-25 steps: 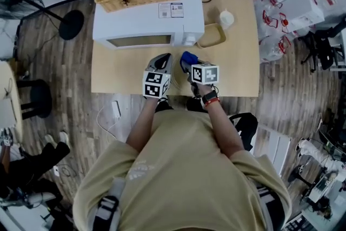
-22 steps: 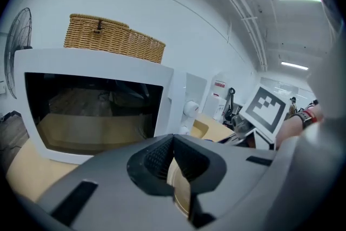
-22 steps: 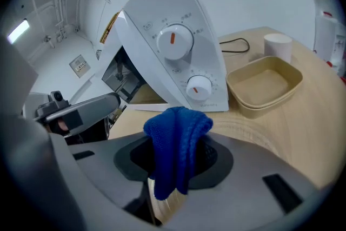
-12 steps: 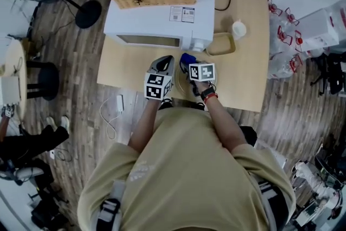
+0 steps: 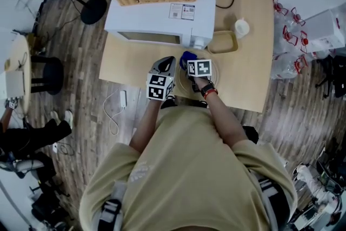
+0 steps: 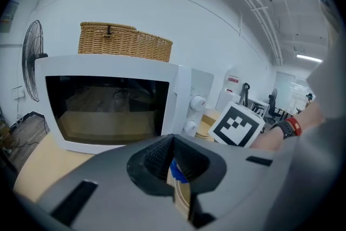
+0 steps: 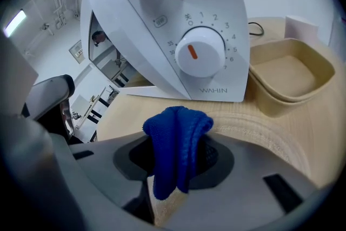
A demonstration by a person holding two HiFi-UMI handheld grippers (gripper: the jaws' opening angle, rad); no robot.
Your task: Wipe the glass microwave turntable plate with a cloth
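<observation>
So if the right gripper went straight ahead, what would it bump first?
Probably the white microwave, near its lower dial, just past the blue cloth the right gripper holds; depth is unclear.

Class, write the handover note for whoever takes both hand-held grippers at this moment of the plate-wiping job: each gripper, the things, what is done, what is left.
Left hand-held gripper: jaws closed, apparently on the rim of the glass turntable plate.
Right hand-held gripper: shut on the blue cloth, which hangs folded from its jaws over the plate.
Things: the plate lies on the table, just in front of the microwave, whose door is closed.
Done: plate out, cloth gripped. How much has been wiped cannot be told.
Left: wipe the plate's surface with the cloth.
</observation>
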